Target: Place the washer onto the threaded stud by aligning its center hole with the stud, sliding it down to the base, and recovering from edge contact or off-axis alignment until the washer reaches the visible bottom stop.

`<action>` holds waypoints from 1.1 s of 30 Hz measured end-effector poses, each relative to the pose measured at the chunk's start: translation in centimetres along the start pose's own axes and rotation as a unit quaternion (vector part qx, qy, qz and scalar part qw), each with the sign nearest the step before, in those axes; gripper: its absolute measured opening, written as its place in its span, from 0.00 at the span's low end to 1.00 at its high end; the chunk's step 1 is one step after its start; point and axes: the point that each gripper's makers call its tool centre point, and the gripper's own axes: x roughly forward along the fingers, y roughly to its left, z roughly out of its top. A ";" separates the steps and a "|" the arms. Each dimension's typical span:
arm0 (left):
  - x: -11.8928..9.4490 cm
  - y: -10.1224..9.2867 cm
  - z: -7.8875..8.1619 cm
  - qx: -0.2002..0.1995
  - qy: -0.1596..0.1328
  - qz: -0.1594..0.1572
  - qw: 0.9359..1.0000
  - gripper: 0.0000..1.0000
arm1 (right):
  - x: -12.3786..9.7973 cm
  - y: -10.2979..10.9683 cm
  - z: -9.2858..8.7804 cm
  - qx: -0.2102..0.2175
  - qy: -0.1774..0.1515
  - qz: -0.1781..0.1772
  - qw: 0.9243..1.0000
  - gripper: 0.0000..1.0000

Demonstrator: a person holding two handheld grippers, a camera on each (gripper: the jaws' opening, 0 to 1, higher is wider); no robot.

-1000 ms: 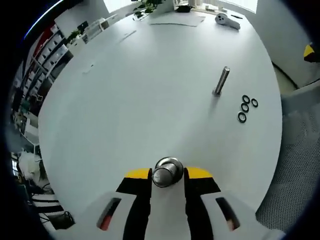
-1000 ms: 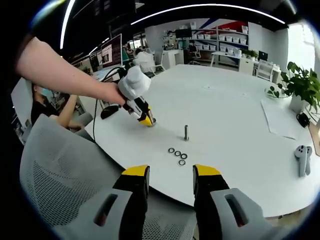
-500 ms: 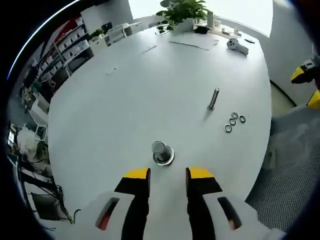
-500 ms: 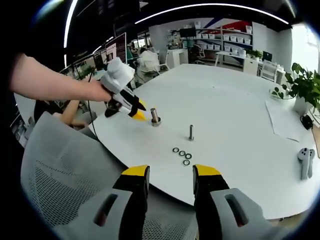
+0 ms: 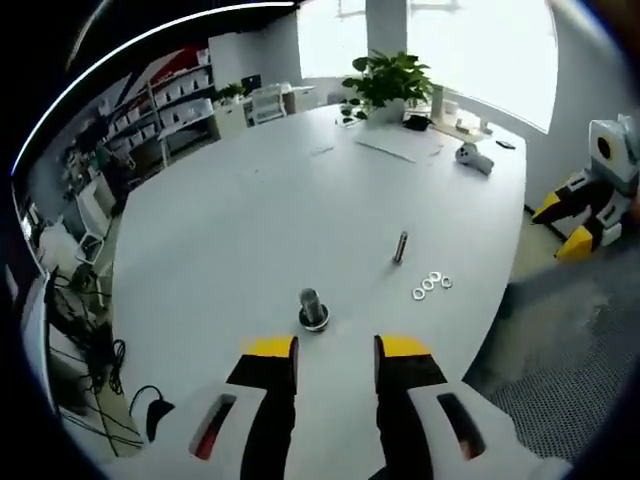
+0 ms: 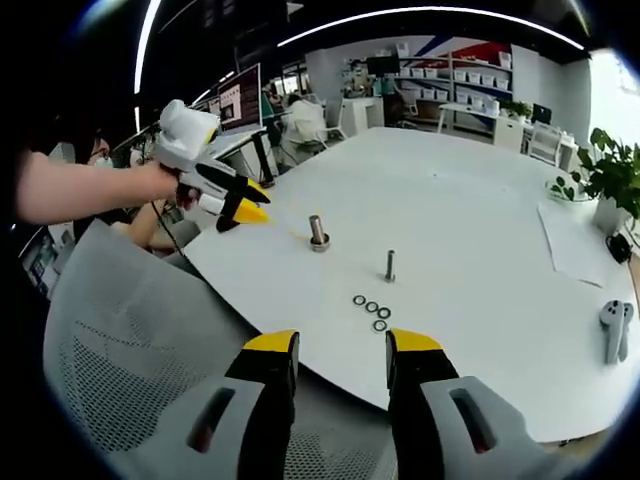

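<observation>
1. On the white table (image 5: 250, 210) stand two upright metal pieces: a wide-based stud (image 5: 313, 309) (image 6: 319, 233) near the table edge, and a slimmer bolt (image 5: 400, 247) (image 6: 390, 265) a little further in. Four washers (image 5: 431, 284) (image 6: 371, 308) lie flat in a short cluster beside the slimmer bolt, near the edge, touching neither upright.
2. Further off are a potted plant (image 5: 388, 82) (image 6: 608, 180), a sheet of paper (image 5: 395, 144) (image 6: 568, 240) and a white handheld controller (image 5: 475, 158) (image 6: 612, 330). A grey mesh chair (image 6: 130, 350) (image 5: 570, 350) stands against the table edge; nothing lies between the washers and the uprights.
3. The left gripper (image 5: 336, 352) (image 6: 245, 208) has its jaws spread with nothing between them, hovering just short of the wide-based stud. The right gripper (image 6: 338, 348) (image 5: 575, 225) also has its jaws apart and empty, held over the chair back.
4. A second ago the left jaws were closed around the wide-based stud; half a second ago they had let go, and now the left gripper has drawn further back, leaving the stud standing on the table. The washers and the slim bolt lie as before.
5. The right gripper view shows the person's hand (image 6: 165, 185) and forearm holding the left gripper, and shelving at the far wall; the left gripper view shows bright windows behind the plant.
</observation>
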 end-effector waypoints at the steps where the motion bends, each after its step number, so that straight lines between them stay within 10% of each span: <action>1: -0.3 -0.1 0.0 -0.002 -0.006 0.001 1.000 0.29 | 0.0 0.0 0.0 -0.001 0.000 0.000 1.000 0.37; 33: -10.6 -1.6 -2.7 -0.083 -0.081 0.065 0.991 0.33 | 0.2 0.7 -0.9 -0.015 0.025 0.016 0.999 0.39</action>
